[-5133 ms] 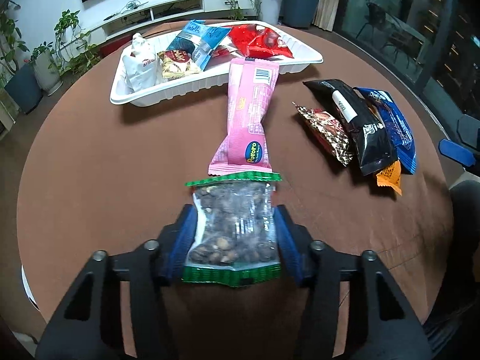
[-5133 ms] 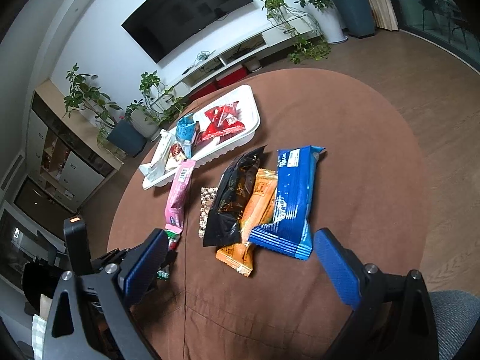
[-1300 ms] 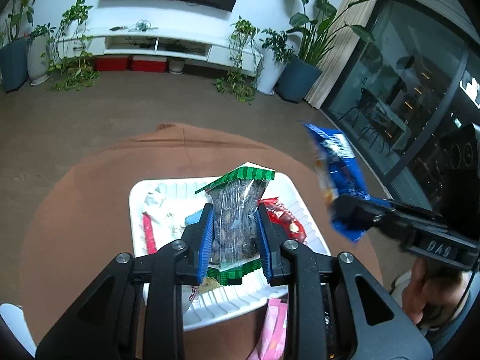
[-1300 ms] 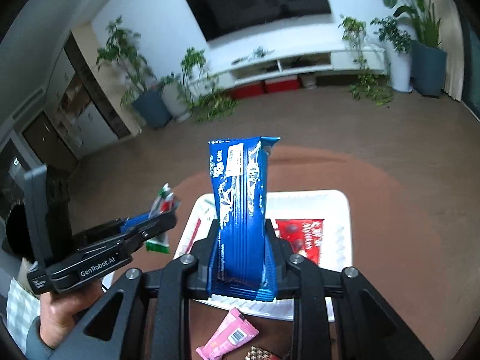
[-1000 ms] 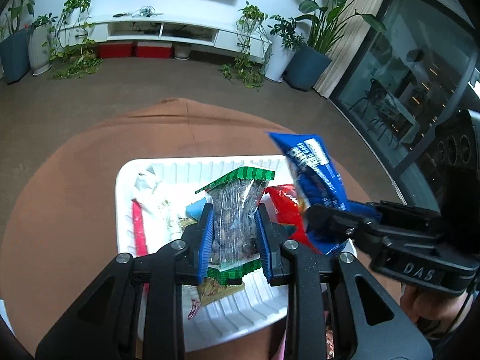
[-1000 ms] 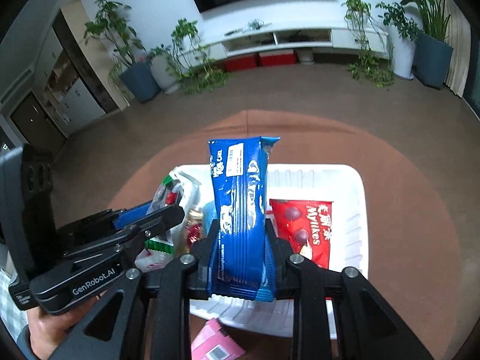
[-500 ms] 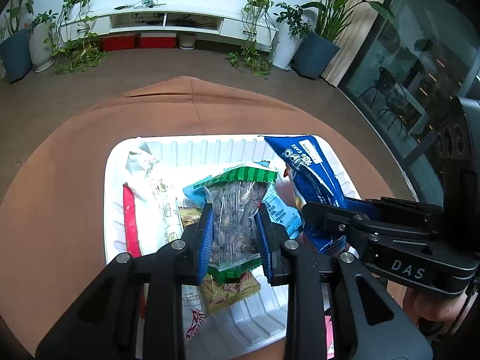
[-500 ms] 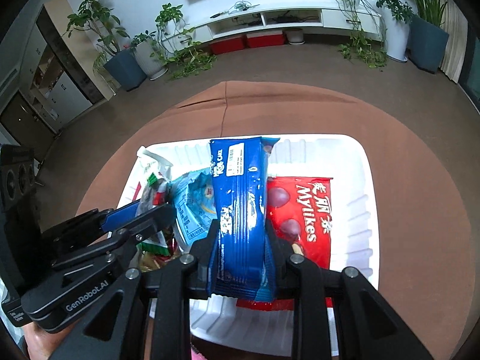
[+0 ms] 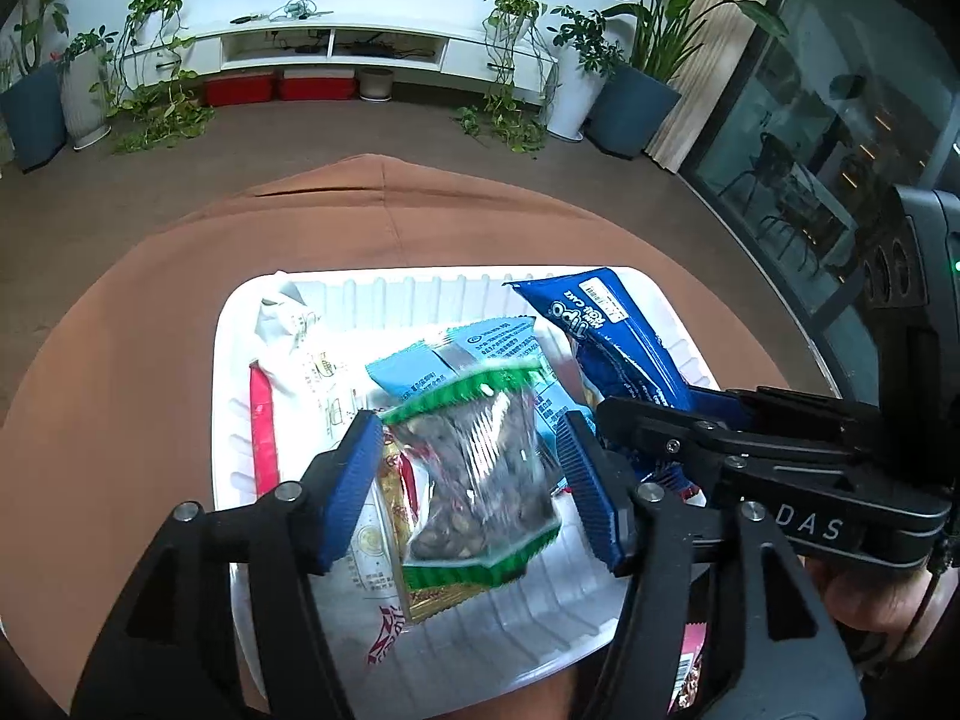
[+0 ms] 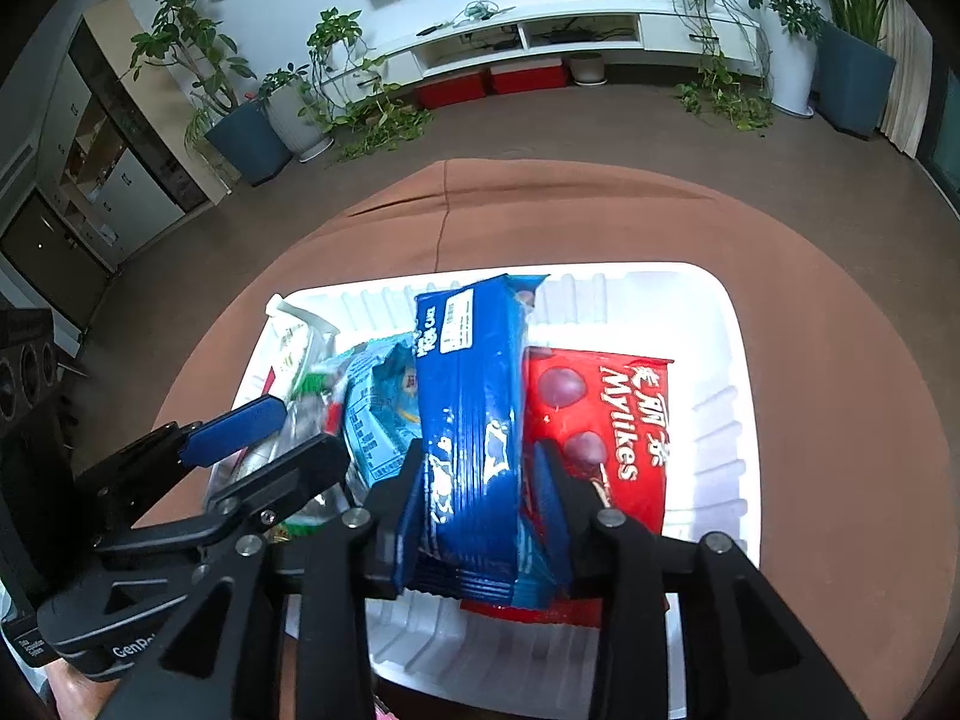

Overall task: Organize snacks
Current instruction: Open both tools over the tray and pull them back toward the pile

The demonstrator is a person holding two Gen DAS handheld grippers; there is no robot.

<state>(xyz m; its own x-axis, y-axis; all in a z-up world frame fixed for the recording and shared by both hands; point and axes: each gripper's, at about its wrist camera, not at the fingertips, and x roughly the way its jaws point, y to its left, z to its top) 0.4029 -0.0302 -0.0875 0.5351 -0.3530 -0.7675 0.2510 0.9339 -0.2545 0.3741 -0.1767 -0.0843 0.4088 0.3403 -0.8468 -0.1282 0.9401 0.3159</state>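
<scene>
- Snacks fill the white tray [image 9: 420, 285], which sits on a round table under a brown cloth [image 9: 150, 330]; beyond the table lie a dark floor, a low white TV console [image 9: 336, 48] with red boxes beneath it, potted plants [image 10: 240, 102] and a wall screen.
- The left gripper [image 9: 468, 474] tilts steeply down over the near part of the tray. Its jaws are opening, and the blue pads stand clear on both sides of the green-edged nut bag [image 9: 480, 468], which looks blurred between them above a gold packet [image 9: 396, 480].
- The right gripper [image 10: 480, 492] also points steeply down, just right of the left one, with a hand [image 9: 870, 594] on its black body.
- Its jaws are opening too; the blue cookie pack [image 10: 474, 396] stands between the pads, its top leaning toward the tray's far rim. Whether the pads still press on it cannot be told.
- Right of the blue pack a red candy bag [image 10: 618, 414] lies flat in the tray.
- Between the two grippers lies a light-blue packet [image 9: 480, 354].
- At the tray's left side lie a white packet [image 9: 306, 360] and a red strip [image 9: 264, 432].
- Near the tray's near edge a pink wrapper [image 9: 690, 654] shows on the cloth.
</scene>
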